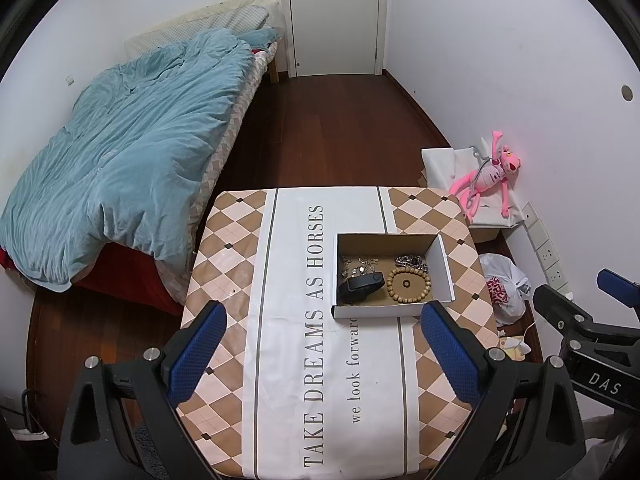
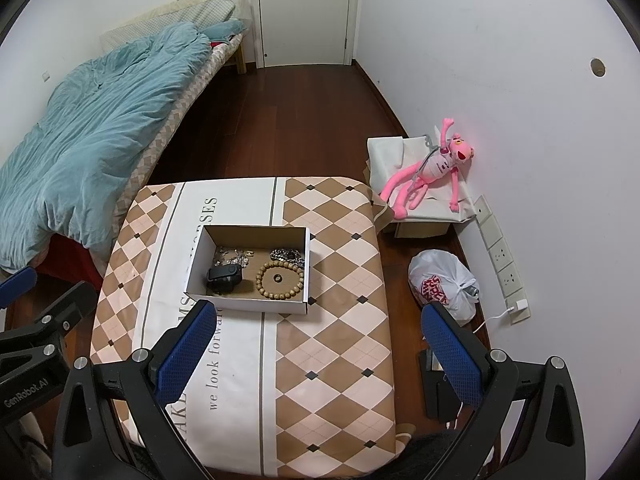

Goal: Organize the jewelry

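Both tongs, left [image 1: 322,354] and right [image 2: 318,354], are being held wide open and empty above the counter [image 1: 280,360]; jewelry is being kept in the box [image 1: 394,311].

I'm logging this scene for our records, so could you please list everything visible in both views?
table: 1, brown-and-pink diamond cloth with white lettered band, foreground
box: 1, cardboard, open, on the table
bead bracelet: 1, tan, inside box, near right
band: 1, black, inside box, near left
chain: 1, dark silvery, inside box, far right
small jewelry: several, silvery, inside box, far left
bed: 1, teal duvet, left
door: 1, white, closed, far wall
plush toy: 1, pink, on white-draped box by right wall
bag: 1, white plastic, floor right of table
wall sockets: a row, white, right wall
left gripper: blue pads, open, empty
right gripper: blue pads, open, empty
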